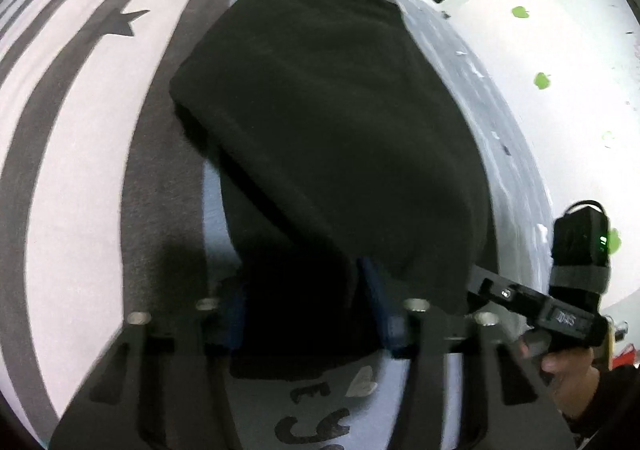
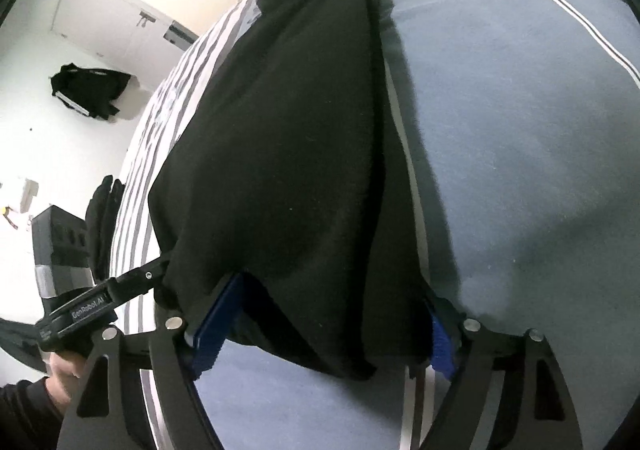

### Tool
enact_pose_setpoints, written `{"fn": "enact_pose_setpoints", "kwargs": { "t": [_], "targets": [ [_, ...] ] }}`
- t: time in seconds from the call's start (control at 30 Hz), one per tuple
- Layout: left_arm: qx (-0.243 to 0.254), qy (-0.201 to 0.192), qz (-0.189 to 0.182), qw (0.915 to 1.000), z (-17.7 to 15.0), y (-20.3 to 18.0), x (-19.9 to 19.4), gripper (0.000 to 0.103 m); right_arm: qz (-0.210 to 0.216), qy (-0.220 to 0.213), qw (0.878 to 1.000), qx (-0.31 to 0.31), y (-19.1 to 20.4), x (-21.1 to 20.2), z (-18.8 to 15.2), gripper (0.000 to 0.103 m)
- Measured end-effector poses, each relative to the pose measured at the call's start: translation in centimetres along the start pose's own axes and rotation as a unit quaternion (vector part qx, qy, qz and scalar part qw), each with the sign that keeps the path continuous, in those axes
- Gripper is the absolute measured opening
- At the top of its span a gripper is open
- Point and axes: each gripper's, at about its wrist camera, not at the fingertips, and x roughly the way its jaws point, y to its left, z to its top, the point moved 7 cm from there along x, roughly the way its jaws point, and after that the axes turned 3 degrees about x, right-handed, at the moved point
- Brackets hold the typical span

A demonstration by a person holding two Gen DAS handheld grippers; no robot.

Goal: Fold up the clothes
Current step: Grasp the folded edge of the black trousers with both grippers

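A black, soft, folded garment (image 1: 328, 122) lies lengthwise on a bed covered with pale blue-grey sheeting (image 2: 520, 130). In the left wrist view, a grey-and-white striped cloth with a dark star print (image 1: 80, 130) lies just beside the garment on its left, the garment's edge overlapping it.

Left gripper (image 1: 308, 314): its blue-padded fingers (image 1: 380, 310) stand close together at the near end of the garment, with dark fabric bunched between them. The pads appear to press on that fabric, though the area is in deep shadow. In the right wrist view this gripper's black body reaches in under the garment's near left corner, held by a hand (image 2: 66, 374) in a dark sleeve.

Right gripper (image 2: 320, 334): its blue pads (image 2: 210, 326) stand wide apart, one at each side of the garment's near edge. The fabric drapes over and between them; neither pad visibly pinches it. In the left wrist view this gripper's body shows at the right edge with a green indicator lit, gripped by a hand (image 1: 560, 370).

A second dark garment (image 2: 86, 90) lies on the white floor (image 2: 60, 154) well apart from the bed.
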Motion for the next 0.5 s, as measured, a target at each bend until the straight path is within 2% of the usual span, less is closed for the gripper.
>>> {"fn": "enact_pose_setpoints", "kwargs": {
  "t": [0.03,0.07,0.1,0.13,0.2,0.37,0.5],
  "targets": [
    [0.003,0.000,-0.003,1.0000,0.2,0.1,-0.1,0.012,0.002,-0.001,1.000,-0.002,-0.2,-0.2,-0.1,0.060],
    [0.011,-0.004,0.000,0.9999,0.2,-0.2,-0.3,0.011,0.004,-0.002,1.000,-0.004,-0.6,-0.5,-0.3,0.026],
    [0.020,-0.007,0.006,0.9997,0.3,-0.5,-0.6,0.010,0.018,0.005,1.000,-0.003,-0.8,-0.6,-0.5,0.016],
    [0.026,-0.011,0.012,0.9995,0.3,-0.7,-1.0,0.010,0.028,0.012,1.000,-0.005,-0.7,-0.6,-0.6,0.016],
    [0.027,-0.022,0.017,0.9993,0.1,-1.0,-2.2,0.009,0.008,0.006,0.999,-0.036,0.2,-0.8,-0.8,0.016],
    [0.038,-0.046,0.013,0.9981,0.2,-2.0,-5.9,0.007,-0.009,-0.030,0.998,-0.054,1.7,-4.3,-1.6,0.014],
    [0.060,-0.045,0.011,0.9971,-3.2,-3.7,-10.5,0.006,-0.013,-0.055,0.996,-0.075,4.3,-8.1,-4.0,0.013]
  ]
}}
